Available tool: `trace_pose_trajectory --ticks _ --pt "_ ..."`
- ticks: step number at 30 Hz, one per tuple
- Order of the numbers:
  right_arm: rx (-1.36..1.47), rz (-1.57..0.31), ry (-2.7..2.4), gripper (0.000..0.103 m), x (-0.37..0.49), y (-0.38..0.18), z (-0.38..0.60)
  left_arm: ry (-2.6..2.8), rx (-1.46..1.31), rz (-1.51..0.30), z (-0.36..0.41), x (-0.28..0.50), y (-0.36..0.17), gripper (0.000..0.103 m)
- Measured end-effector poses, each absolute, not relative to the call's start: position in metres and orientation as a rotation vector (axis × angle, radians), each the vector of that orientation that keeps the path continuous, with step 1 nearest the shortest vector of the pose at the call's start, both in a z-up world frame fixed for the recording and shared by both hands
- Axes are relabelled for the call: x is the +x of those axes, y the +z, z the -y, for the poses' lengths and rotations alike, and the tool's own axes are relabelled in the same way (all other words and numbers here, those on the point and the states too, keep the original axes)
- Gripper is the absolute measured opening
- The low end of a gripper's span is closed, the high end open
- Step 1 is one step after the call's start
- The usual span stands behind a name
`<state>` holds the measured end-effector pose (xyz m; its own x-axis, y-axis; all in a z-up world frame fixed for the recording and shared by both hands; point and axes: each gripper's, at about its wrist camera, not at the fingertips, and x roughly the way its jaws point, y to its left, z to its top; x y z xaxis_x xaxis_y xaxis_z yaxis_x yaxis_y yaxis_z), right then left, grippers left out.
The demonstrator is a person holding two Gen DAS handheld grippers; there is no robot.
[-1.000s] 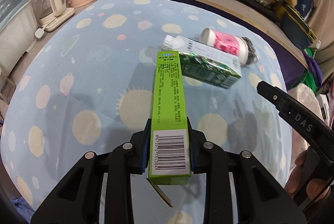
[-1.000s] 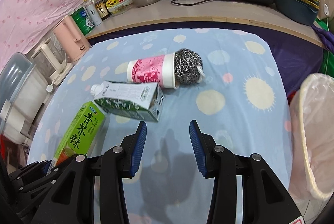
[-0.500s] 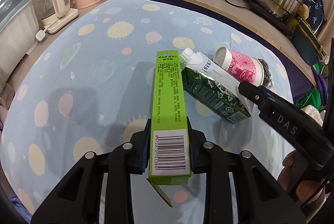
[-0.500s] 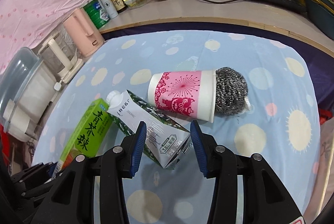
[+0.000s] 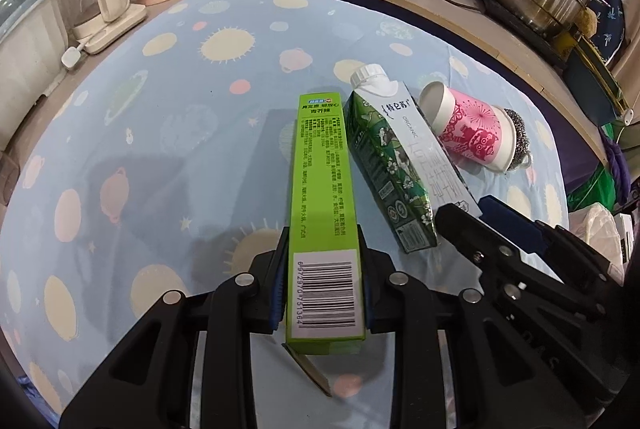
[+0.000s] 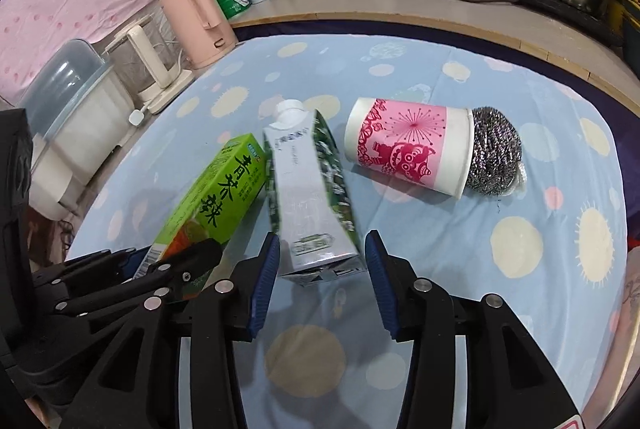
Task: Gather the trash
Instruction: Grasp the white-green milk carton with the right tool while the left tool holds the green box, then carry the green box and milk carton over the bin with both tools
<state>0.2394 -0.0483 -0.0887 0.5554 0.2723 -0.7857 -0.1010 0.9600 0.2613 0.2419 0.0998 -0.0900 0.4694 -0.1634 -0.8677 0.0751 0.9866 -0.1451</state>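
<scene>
- The left gripper (image 5: 323, 281) is clenched on the barcode end of a long green carton box (image 5: 325, 213), which juts forward over the blue patterned tablecloth (image 5: 168, 133).
- The right gripper (image 6: 322, 283) stands released, its blue pads either side of the base of a milk carton (image 6: 306, 197) without pressing it; its jaws have just been opening a little.
- The milk carton lies on its side on the cloth, white screw cap (image 6: 290, 108) pointing away, just beside the green box.
- A pink-and-white paper cup (image 6: 408, 147) lies on its side near the carton; a steel wool scourer (image 6: 494, 153) sits at its wide mouth, though whether it is partly inside cannot be told.
</scene>
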Motion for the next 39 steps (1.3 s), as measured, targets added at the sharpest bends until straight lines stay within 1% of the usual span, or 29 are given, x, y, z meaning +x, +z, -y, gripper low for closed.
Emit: trace_pose_trajectory --ticks 3,14,17,26,39 --pt "0.191 -0.952 0.208 0.053 0.243 -0.090 0.047 -0.136 -0.090 -1.069 -0.103 0.243 -0.090 0.027" --pt "0.130 -0.986 0.217 0.054 0.253 -0.105 0.022 -0.105 -0.121 -1.071 -0.124 0.236 -0.091 0.027" --pt "0.140 -0.979 0.212 0.052 0.251 -0.104 0.023 -0.109 -0.120 -1.070 -0.123 0.235 -0.089 0.027" --pt "0.157 -0.900 0.224 0.050 0.227 -0.073 0.031 -0.125 -0.128 -1.040 -0.123 0.221 -0.072 0.027" --pt "0.215 -0.776 0.200 0.048 0.175 -0.024 0.058 -0.202 -0.101 -0.953 -0.099 0.179 -0.024 0.027"
